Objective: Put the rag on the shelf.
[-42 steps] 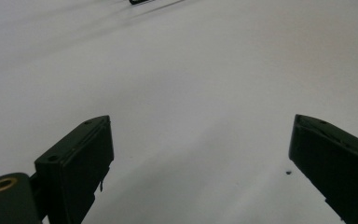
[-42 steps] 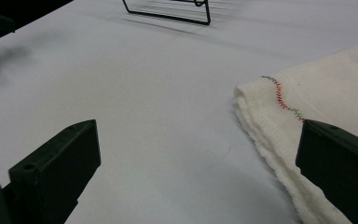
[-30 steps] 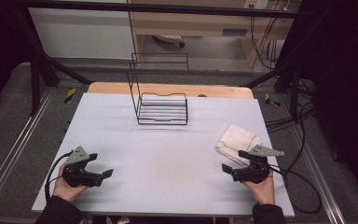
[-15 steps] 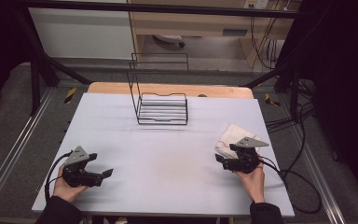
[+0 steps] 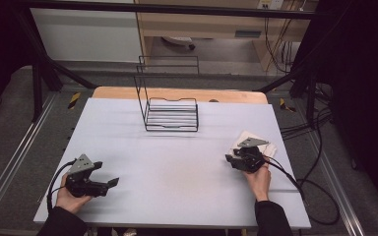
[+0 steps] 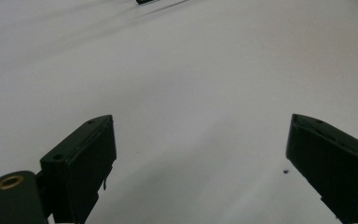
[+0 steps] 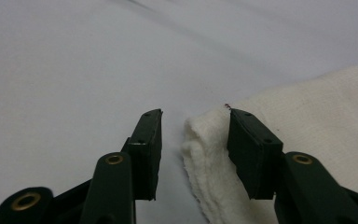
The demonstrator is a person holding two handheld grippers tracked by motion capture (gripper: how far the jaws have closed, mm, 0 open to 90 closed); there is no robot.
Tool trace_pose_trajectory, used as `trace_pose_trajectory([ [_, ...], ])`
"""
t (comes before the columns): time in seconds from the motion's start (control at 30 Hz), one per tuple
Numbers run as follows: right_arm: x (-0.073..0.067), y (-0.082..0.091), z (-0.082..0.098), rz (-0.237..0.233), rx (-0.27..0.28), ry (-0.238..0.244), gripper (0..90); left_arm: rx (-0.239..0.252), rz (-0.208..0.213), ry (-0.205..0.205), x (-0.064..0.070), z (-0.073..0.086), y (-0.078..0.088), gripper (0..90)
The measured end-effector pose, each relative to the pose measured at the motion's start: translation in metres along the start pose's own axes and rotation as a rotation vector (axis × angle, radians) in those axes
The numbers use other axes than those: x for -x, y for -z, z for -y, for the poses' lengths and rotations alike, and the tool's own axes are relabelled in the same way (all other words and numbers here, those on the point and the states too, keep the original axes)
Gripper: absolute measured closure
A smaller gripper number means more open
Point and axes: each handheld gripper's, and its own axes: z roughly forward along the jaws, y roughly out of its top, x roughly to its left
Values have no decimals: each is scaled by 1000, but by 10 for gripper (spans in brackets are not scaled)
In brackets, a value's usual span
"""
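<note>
High view: near the front left corner of the pale grey desk (image 5: 177,162), the left gripper (image 5: 112,182) rests in a hand, its jaws spread wide over bare surface with nothing between them. Toward the back edge stands a black wire rack (image 5: 170,113). Close to the right edge lies a folded white cloth (image 5: 270,147); the right gripper (image 5: 230,160) sits at its left corner, and its jaws have just been closing, one beside the fold (image 7: 205,140), one upon it, not yet pinching.
</note>
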Motion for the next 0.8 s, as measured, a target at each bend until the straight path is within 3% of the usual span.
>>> trace_pose_trajectory([
  [0.17,-1,-2,1,31,-7,47,638,-2,-1,-2,1,0,-1,86],
  [0.4,-2,-3,2,67,-8,55,721,-1,-2,-1,1,0,0,89],
  [0.63,-3,-3,3,71,-13,81,707,1,-3,-2,0,0,1,89],
  [0.8,-5,-3,3,101,-14,81,789,2,-4,-3,0,0,1,90],
])
